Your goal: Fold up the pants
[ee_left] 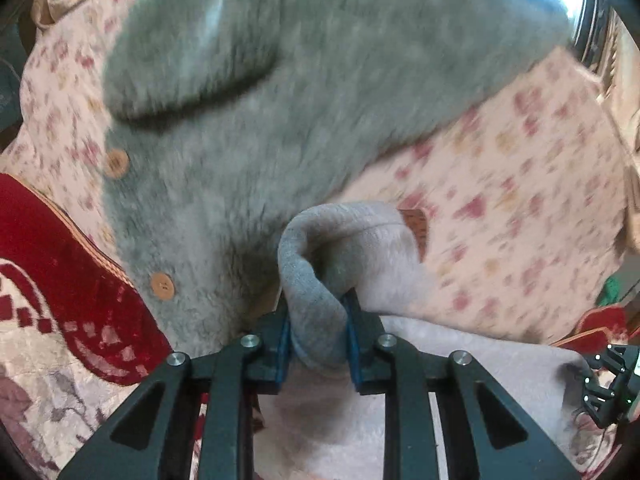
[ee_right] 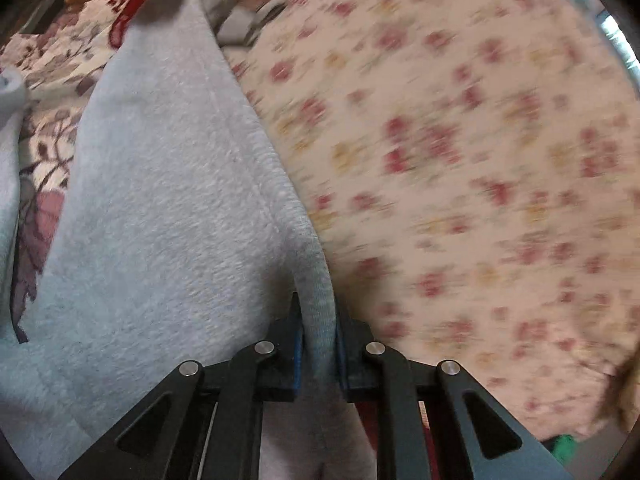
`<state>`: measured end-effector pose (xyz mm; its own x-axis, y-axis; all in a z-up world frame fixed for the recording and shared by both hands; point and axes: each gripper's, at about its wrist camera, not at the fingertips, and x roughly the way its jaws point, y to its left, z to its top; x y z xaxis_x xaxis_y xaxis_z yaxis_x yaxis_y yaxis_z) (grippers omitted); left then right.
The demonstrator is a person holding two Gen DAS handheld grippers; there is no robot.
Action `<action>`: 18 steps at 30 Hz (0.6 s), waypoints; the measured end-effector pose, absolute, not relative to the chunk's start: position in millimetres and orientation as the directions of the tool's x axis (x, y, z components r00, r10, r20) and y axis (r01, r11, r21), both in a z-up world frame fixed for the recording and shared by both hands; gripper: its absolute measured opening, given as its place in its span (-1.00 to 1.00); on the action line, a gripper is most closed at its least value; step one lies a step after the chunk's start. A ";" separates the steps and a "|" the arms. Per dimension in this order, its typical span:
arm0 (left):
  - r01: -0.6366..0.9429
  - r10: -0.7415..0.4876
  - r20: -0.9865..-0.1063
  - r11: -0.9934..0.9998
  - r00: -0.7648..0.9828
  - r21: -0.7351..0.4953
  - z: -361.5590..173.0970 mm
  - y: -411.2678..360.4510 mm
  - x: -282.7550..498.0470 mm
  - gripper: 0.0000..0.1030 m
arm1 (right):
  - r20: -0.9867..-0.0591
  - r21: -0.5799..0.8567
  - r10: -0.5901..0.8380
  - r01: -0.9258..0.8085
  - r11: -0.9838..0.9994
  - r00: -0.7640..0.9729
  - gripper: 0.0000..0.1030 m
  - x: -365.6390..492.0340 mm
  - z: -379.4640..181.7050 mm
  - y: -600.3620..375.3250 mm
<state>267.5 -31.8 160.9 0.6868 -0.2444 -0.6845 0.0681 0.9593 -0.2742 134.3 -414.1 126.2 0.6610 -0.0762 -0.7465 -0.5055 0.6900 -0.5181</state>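
Observation:
The pants [ee_right: 160, 200] are light grey fleece. In the left wrist view my left gripper [ee_left: 318, 320] is shut on a bunched edge of the pants [ee_left: 328, 256], which curls up between the blue pads. In the right wrist view my right gripper [ee_right: 318, 336] is shut on a ribbed edge of the pants, and the fabric stretches away up and to the left. The right gripper [ee_left: 612, 384] also shows at the far right of the left wrist view, its jaws unclear there.
A fluffy grey-green coat [ee_left: 280, 100] with tan buttons lies ahead of the left gripper on a floral pink sheet [ee_right: 460, 160]. A red patterned blanket [ee_left: 60, 272] lies at the left. Both views are motion-blurred.

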 end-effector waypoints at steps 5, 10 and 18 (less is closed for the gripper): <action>0.091 -0.282 -0.588 0.939 0.758 -0.332 219.3 -20.4 219.6 -0.59 | -0.648 -0.578 -0.107 -0.396 0.714 0.754 -0.76 98.9 191.8 -415.0; 0.078 -0.297 -0.550 0.919 0.780 -0.386 236.6 1.2 151.7 -0.60 | -0.598 -0.575 -0.087 -0.351 0.739 0.797 -0.76 35.0 242.0 -403.6; 0.014 -0.277 -0.598 0.914 0.752 -0.406 172.2 49.4 9.8 -0.60 | -0.675 -0.481 0.038 -0.479 0.734 0.737 -0.76 -87.2 206.5 -374.5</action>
<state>9.8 49.4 172.2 0.7523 -0.2768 -0.5978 0.0137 0.9138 -0.4058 -87.2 -374.5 206.5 0.7372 0.0383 -0.6746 -0.4786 0.7343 -0.4814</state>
